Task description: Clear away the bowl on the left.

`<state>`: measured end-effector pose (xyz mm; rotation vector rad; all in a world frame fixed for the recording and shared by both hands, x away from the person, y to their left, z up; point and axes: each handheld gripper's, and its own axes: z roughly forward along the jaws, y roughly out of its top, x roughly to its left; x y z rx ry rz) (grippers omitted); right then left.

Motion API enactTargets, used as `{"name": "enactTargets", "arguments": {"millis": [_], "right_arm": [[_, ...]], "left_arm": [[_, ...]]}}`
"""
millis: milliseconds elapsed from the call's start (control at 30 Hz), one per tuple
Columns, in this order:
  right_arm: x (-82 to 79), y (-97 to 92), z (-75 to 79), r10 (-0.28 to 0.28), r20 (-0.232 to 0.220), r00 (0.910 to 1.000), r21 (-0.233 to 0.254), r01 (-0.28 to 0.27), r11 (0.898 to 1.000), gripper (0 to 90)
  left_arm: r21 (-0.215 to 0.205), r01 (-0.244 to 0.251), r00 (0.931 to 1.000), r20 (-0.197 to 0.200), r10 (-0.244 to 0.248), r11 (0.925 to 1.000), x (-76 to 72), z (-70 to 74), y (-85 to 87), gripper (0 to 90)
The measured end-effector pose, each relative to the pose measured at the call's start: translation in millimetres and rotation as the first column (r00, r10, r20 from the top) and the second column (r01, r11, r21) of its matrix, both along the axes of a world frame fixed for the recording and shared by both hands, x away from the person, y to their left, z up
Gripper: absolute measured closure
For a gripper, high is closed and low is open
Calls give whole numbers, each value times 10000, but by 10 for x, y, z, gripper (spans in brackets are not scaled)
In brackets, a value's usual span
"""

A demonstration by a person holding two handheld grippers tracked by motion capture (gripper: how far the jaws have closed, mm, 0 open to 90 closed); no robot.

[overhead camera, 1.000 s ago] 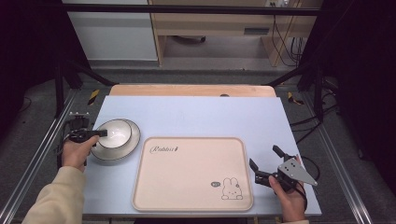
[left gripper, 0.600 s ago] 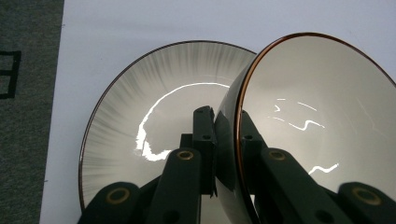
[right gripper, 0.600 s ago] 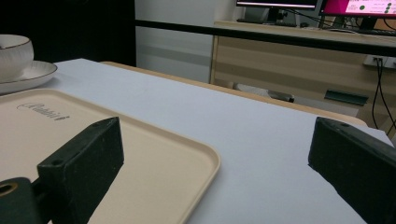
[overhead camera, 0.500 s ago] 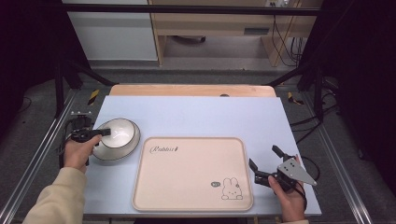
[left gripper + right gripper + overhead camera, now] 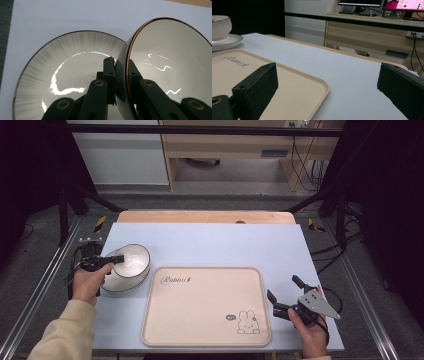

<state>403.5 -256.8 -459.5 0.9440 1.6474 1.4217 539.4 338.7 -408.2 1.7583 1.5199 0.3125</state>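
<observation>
The left gripper (image 5: 121,75) is pinching the bowl (image 5: 170,65) rim, hiding part of the plate (image 5: 62,72). The right gripper (image 5: 327,92) is resting with jaws spread beside the tray (image 5: 294,82).

A bowl (image 5: 131,261) sits on a plate (image 5: 120,281), left of the tray (image 5: 205,307) on the table (image 5: 225,240)

Two black two-jaw grippers are seen. The left gripper (image 5: 119,258) is built of matte black bars joined by brass-coloured rivets, with small dark screws set in the finger tips (image 5: 109,65); a black cable trails from it. The right gripper (image 5: 285,291) carries a grey three-cornered plate dotted with small holes, and its fingers (image 5: 259,86) are blocky and black. A beige sleeve (image 5: 60,332) is worn on the left arm.
</observation>
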Motion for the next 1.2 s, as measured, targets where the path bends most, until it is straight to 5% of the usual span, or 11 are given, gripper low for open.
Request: {"name": "enactTargets", "arguments": {"millis": [833,1200], "right_arm": [[-17,34,4,38,17,10000,-47,-38,10000,34],[-17,28,10,3,70,10000,21,-3,10000,35]], "left_arm": [[-217,1175,9924,388,-1166,9928,-82,77,-467,827],[-145,1844,9825,280,-1840,9827,-91,65,-727,827]]}}
